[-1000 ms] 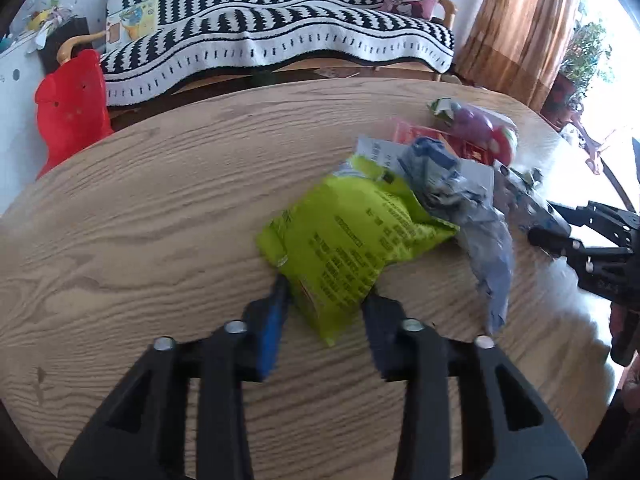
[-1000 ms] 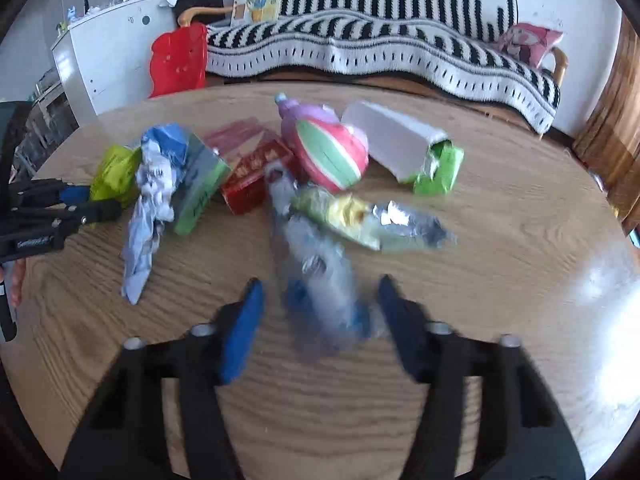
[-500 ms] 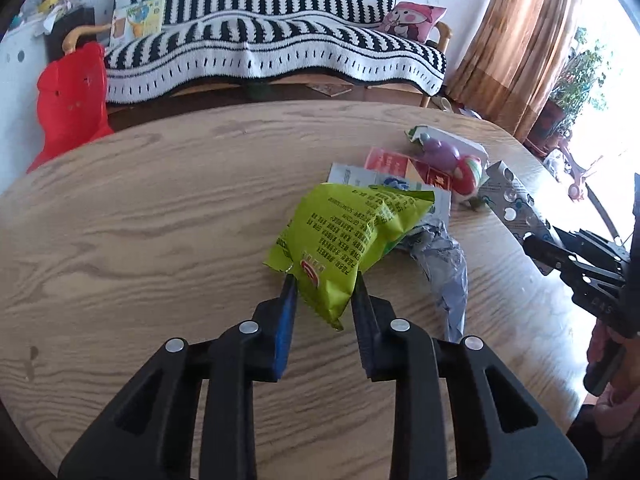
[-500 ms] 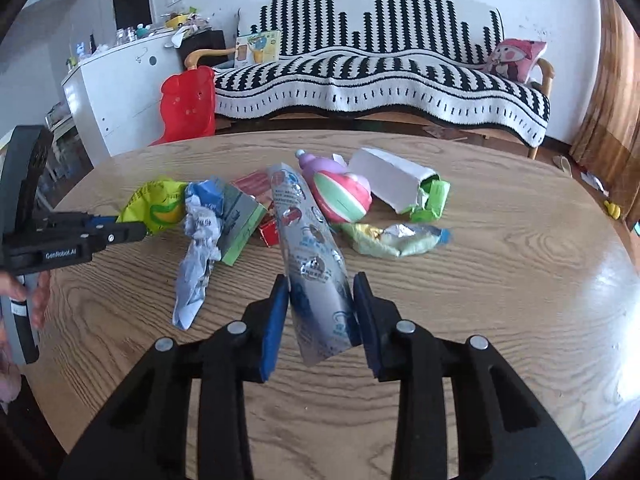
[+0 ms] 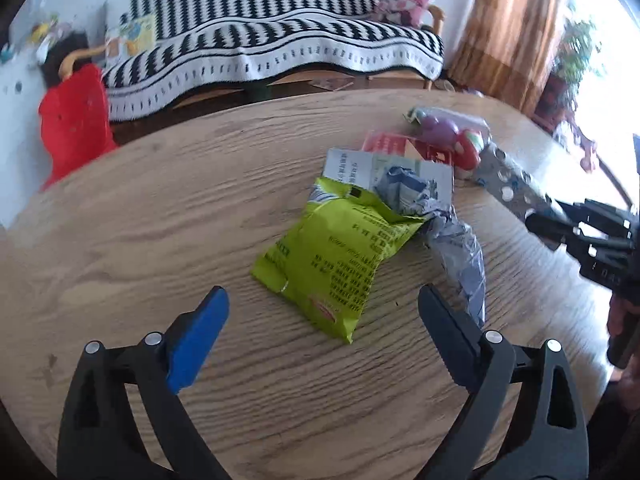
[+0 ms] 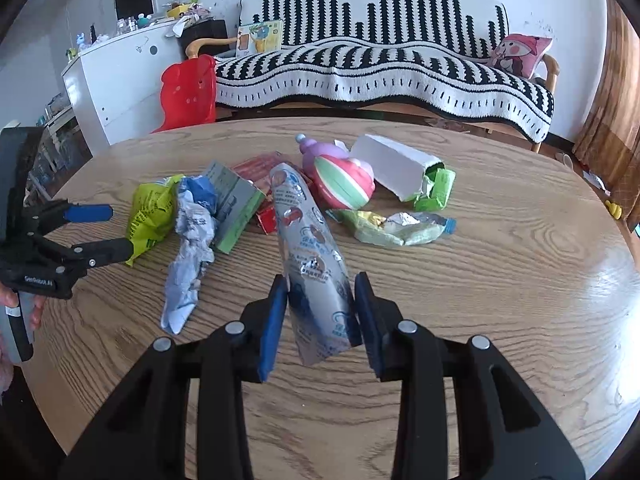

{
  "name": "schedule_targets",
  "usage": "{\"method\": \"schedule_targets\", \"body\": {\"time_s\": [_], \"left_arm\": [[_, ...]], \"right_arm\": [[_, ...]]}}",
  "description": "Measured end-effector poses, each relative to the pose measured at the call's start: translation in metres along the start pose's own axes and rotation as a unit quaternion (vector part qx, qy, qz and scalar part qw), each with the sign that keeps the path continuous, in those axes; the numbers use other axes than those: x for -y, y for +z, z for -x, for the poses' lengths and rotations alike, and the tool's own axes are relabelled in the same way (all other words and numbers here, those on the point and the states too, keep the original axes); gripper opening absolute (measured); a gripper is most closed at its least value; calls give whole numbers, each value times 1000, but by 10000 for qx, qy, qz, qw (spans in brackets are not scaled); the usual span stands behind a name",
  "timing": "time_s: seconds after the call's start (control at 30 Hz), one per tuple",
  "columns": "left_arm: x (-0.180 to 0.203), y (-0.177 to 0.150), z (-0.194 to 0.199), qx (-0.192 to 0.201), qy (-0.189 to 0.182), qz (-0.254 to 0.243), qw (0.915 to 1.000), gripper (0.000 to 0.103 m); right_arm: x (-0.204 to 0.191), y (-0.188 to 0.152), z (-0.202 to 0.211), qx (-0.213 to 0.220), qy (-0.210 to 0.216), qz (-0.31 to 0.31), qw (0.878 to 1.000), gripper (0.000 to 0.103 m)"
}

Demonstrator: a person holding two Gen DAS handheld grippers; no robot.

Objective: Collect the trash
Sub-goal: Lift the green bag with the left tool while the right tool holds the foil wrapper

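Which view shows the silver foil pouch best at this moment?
The right wrist view: the silver foil pouch fills the centre, pinched in the right gripper, print legible. The left wrist view catches only part of it at the right edge, blurred, running into that gripper.

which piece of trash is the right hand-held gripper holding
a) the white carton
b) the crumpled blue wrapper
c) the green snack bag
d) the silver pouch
d: the right hand-held gripper has its fingers closed on the silver pouch, while the green bag lies on the table in front of the open left hand-held gripper.
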State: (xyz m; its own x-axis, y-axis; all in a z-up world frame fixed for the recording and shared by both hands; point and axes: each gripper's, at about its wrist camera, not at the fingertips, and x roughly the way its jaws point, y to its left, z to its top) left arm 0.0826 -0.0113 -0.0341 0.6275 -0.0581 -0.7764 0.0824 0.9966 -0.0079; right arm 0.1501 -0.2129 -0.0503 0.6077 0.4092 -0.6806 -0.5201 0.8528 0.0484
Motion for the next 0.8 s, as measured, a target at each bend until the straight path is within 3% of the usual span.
{"method": "schedule_targets", "body": {"time_s": [0.13,0.2,0.27,0.37,0.8], "left_arm": [[3,9,-12,194,521,-223,9982,93],[1,15,-17,318,558,-211,9977,91],[-4,17,-25,59,120,35,9999,50],[-9,18,-20,53,15,327,9994,47],[-6,12,-5,138,74,315,9994,46]], "right_arm": [[1,0,-1,-6,18,-19,10000,35],[0,1,-2,-27,36,-44,10000,36],[1,1,-3,-38,79,-69,9999,36],[4,-1,-1,-34,121,-102,9999,36],[14,-6,6,32,1,-280,9996,36]]}}
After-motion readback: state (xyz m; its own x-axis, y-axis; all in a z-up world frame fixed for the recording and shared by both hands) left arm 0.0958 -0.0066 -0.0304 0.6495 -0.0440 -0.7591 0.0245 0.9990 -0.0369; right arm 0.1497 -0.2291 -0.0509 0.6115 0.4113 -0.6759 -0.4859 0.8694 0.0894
